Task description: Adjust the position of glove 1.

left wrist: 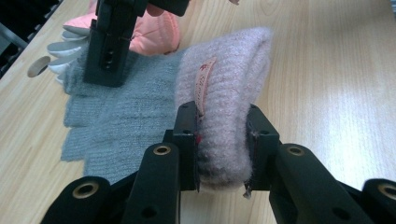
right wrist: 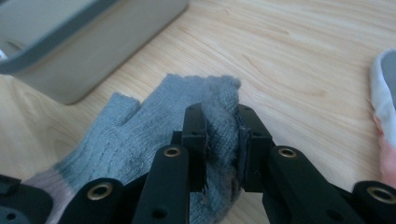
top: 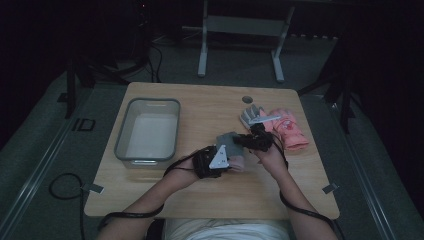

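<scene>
we see the left gripper [left wrist: 222,154] with its fingers [left wrist: 187,140] closed on the pink cuff [left wrist: 224,88] of a grey knit glove [left wrist: 116,121], cuff bunched between them and lifted a bit off the desk [left wrist: 327,84]. the right gripper [right wrist: 222,149] has its fingers [right wrist: 194,140] clamped on the glove's finger end [right wrist: 219,116], pinching a fold of grey knit. in the high view the glove [top: 227,141] sits mid-desk, stretched between the left gripper [top: 223,159] and the right gripper [top: 255,141]. a pink glove [top: 287,129] lies just beyond the right gripper, near the far right of the desk. a grey bin [top: 148,131] sits on the left, well apart from the gloves.
</scene>
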The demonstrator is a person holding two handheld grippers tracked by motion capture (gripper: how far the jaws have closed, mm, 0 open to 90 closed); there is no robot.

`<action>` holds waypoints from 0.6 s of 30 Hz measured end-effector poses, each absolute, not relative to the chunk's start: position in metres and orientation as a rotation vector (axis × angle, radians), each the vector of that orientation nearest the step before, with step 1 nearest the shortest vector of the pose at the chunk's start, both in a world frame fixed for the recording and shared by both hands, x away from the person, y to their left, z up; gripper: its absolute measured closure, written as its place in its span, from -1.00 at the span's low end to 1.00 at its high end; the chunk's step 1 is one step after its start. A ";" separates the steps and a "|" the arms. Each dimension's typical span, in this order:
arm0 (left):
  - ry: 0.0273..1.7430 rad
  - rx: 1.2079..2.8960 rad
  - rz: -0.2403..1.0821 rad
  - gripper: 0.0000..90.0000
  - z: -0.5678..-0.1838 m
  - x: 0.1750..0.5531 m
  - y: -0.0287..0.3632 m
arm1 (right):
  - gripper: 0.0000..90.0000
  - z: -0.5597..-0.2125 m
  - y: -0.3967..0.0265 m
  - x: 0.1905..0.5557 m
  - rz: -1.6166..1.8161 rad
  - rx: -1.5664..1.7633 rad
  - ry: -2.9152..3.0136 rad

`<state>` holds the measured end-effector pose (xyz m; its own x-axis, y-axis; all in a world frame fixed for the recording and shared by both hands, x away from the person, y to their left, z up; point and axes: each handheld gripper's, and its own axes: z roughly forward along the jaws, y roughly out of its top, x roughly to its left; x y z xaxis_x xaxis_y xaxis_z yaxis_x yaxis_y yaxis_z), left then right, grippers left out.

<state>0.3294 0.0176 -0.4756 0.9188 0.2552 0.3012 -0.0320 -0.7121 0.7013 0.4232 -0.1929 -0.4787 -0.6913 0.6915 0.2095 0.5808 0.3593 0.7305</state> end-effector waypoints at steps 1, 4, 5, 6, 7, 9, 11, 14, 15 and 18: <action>0.160 2.315 0.493 0.57 -0.473 0.330 0.020 | 0.70 -0.476 -0.191 0.424 1.245 1.163 2.477; 0.161 2.314 0.503 0.57 -0.466 0.330 0.027 | 0.70 -0.469 -0.185 0.425 1.258 1.143 2.480; 0.160 2.316 0.510 0.57 -0.463 0.330 0.029 | 0.70 -0.467 -0.183 0.426 1.264 1.136 2.477; 0.160 2.316 0.510 0.57 -0.463 0.330 0.029 | 0.70 -0.467 -0.183 0.426 1.264 1.136 2.477; 0.162 2.319 0.521 0.57 -0.459 0.330 0.032 | 0.70 -0.464 -0.181 0.426 1.275 1.133 2.475; 0.159 2.324 0.539 0.57 -0.454 0.331 0.036 | 0.70 -0.456 -0.174 0.428 1.294 1.114 2.466; 0.158 2.327 0.550 0.57 -0.450 0.331 0.040 | 0.70 -0.452 -0.170 0.429 1.290 1.096 2.467; 0.162 2.330 0.573 0.57 -0.444 0.330 0.046 | 0.70 -0.446 -0.162 0.431 1.302 1.068 2.474; 0.165 2.331 0.578 0.57 -0.443 0.330 0.048 | 0.70 -0.445 -0.160 0.432 1.312 1.065 2.477; 0.176 2.336 0.591 0.57 -0.439 0.328 0.056 | 0.70 -0.440 -0.152 0.434 1.320 1.053 2.485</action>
<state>0.3282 0.0558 -0.4395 0.8860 0.2853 0.3655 -0.0397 -0.7387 0.6728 0.4342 -0.1520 -0.4402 -0.7463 0.6369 0.1935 0.5170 0.3714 0.7712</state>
